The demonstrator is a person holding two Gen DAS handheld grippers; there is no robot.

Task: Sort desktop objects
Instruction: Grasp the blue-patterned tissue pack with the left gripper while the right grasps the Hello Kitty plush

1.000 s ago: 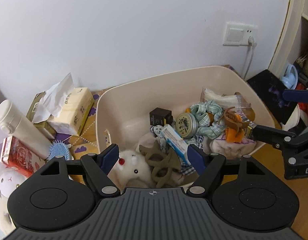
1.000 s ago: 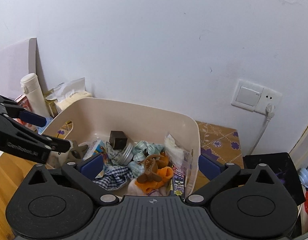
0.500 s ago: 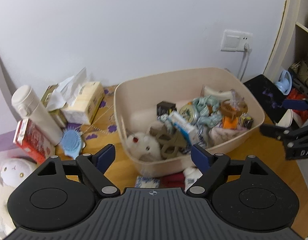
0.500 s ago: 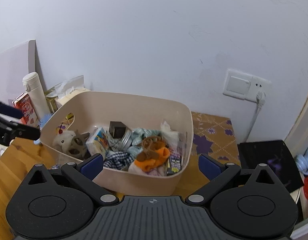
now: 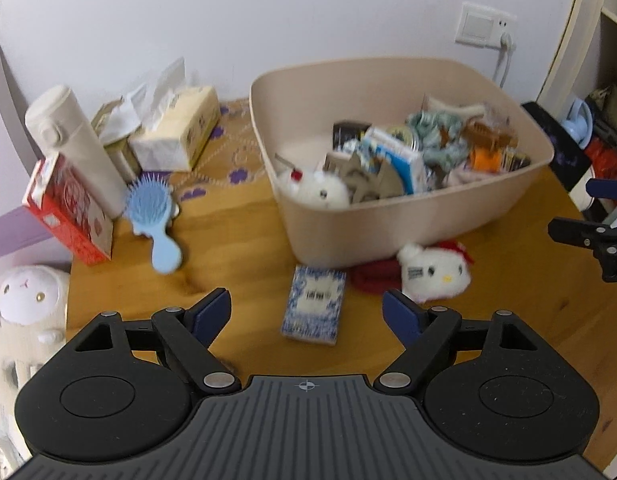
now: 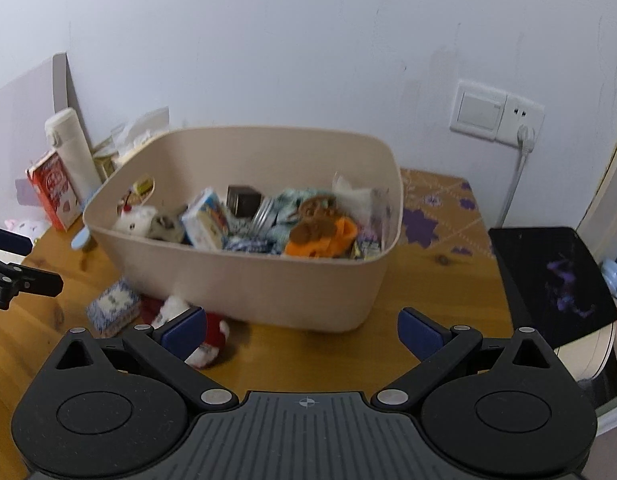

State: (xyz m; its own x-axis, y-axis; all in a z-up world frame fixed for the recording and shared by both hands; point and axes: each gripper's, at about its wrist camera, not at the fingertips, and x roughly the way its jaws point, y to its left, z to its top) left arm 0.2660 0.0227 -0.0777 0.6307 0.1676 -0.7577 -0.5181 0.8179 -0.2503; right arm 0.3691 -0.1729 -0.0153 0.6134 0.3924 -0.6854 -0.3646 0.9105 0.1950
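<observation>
Desk: wood top (image 5: 236, 248) against a white wall (image 5: 268, 20); wall socket (image 6: 496, 112) with a plug in it, upper right.
Bin: beige tub (image 5: 428, 216) at the back of the desk, heaped with small items – white plush (image 5: 320, 192), blue-white box (image 5: 396, 156), round tin (image 5: 406, 136), green scrunchie (image 5: 440, 136), brown claw clip (image 6: 314, 222) lying on something orange.
Loose, front of bin: blue patterned box (image 5: 313, 305) flat on the wood; cat plush (image 5: 434, 270) with a red bow just right of it, lying on a dark red cloth (image 5: 374, 276) that touches the bin base.
Loose, left side: blue hairbrush (image 5: 152, 220) bristles up, leaning at a white flask (image 5: 76, 148); red carton (image 5: 68, 208) tilted beside the flask; tissue pack (image 5: 180, 128) behind them.
Off desk, left: sheep plush (image 5: 26, 294).
Right side: black pad (image 6: 552, 280) past the desk edge.
Left gripper (image 5: 306, 310): jaws wide apart, holding nothing, above the desk front with the patterned box between the fingers in view.
Right gripper (image 6: 302, 330): jaws wide apart, empty, facing the bin's near wall; left finger overlaps the cat plush in its own view.
</observation>
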